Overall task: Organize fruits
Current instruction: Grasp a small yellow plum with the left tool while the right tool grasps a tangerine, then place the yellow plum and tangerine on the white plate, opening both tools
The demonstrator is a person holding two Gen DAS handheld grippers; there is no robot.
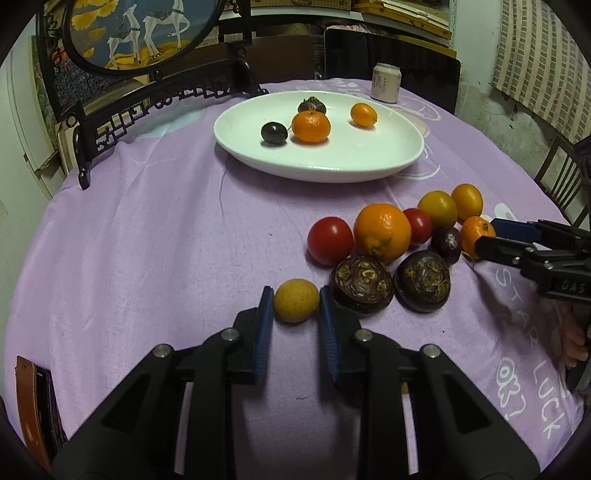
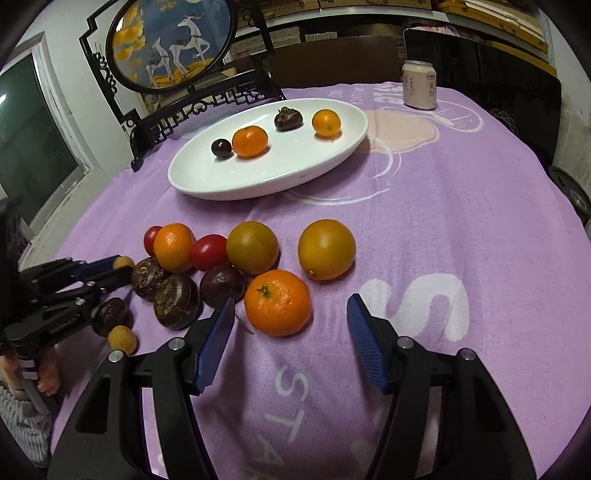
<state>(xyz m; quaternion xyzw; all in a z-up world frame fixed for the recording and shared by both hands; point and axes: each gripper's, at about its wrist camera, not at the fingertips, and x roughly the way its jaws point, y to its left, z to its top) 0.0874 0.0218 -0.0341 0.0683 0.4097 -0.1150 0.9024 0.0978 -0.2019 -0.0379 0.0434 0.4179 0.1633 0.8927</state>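
My left gripper [image 1: 295, 297] is shut on a small yellow round fruit [image 1: 296, 301] that rests on the purple cloth, a blue pad against each side. In the right wrist view this gripper [image 2: 120, 266] sits at the left of the fruit heap. My right gripper [image 2: 291, 304] stands open around a mandarin [image 2: 277, 302], which lies nearer the left finger with a gap to the right pad. The white plate [image 1: 314, 173] [image 2: 221, 192] at the back holds a dark cherry [image 1: 273, 133], a mandarin, a dark brown fruit and a kumquat [image 1: 364, 115].
The heap holds two tomatoes [image 1: 330, 240], an orange [image 1: 382, 232], two dark ribbed fruits [image 1: 361, 284], a plum and two yellow-green citrus [image 2: 326, 249]. Another yellow fruit [image 2: 122, 339] lies near the front left. A can [image 1: 386, 82] and a framed deer screen [image 1: 140, 33] stand behind.
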